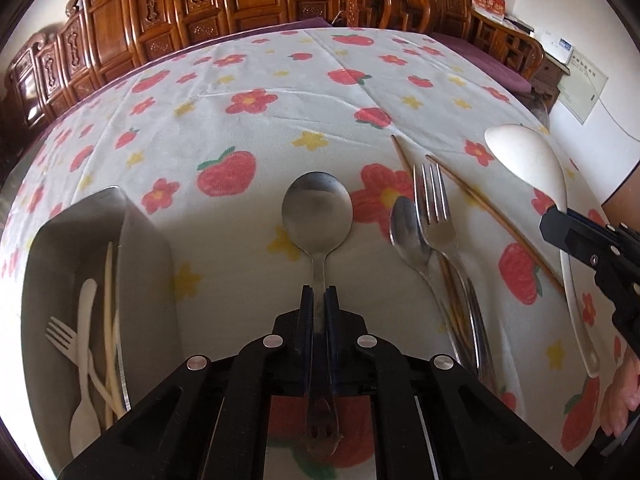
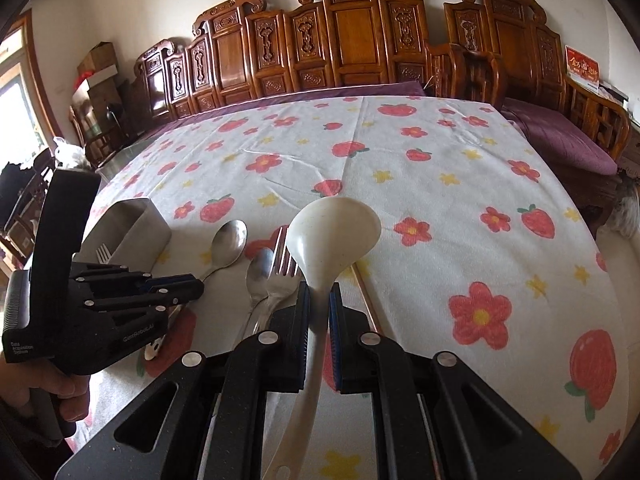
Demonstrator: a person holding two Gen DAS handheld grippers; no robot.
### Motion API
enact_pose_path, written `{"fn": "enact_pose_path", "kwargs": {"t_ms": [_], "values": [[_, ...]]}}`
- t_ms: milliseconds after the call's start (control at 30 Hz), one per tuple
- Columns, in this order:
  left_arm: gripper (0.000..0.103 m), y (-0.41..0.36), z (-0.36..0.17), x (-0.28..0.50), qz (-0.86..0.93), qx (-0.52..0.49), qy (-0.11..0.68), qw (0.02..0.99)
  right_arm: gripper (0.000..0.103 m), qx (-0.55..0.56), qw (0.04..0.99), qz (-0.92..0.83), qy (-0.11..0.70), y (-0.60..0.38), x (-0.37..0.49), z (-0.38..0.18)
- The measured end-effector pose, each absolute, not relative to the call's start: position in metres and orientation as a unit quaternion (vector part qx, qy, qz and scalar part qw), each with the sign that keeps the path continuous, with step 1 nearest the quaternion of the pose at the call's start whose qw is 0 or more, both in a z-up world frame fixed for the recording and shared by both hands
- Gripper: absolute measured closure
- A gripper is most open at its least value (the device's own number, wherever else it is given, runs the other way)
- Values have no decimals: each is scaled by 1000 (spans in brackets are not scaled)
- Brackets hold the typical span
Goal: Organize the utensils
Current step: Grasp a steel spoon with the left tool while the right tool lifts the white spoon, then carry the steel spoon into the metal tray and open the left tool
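Observation:
My left gripper (image 1: 319, 295) is shut on the handle of a large metal spoon (image 1: 317, 208), bowl pointing away over the cloth. My right gripper (image 2: 319, 294) is shut on a white ladle (image 2: 334, 226), held above the table; the ladle also shows in the left wrist view (image 1: 528, 160). A small metal spoon (image 1: 406, 226), a metal fork (image 1: 434, 208) and brown chopsticks (image 1: 492, 216) lie on the cloth between the grippers. A metal tray (image 1: 148, 248) at left holds a white fork (image 1: 64, 340), white spoons and pale chopsticks.
The table carries a white cloth (image 1: 280, 76) printed with red flowers and strawberries. Carved wooden chairs (image 2: 352, 36) and a purple-cushioned bench (image 2: 560, 136) stand behind it. The left gripper's body shows in the right wrist view (image 2: 120, 300) beside the tray (image 2: 132, 220).

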State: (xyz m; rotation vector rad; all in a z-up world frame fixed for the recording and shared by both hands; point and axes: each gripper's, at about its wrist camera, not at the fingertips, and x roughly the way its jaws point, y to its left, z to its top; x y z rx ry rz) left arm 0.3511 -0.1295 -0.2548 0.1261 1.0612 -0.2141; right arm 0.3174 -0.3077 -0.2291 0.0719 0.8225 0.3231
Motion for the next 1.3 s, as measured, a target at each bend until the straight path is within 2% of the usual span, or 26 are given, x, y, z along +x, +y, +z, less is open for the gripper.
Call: {"fn": "enact_pose_path", "kwargs": {"t_ms": [633,967,1300], "values": [[98,-107,-180,309,-115,73,446,885,92,-4,910,202,362,-269,302,-203],[98,-75,-164,296,-109,58,431,894,92,-25,903,242,353,-231,284,-193],[98,-29,-170,293,-98,49,429,896,92,-33,903,255,345,-196,267,-189]]}}
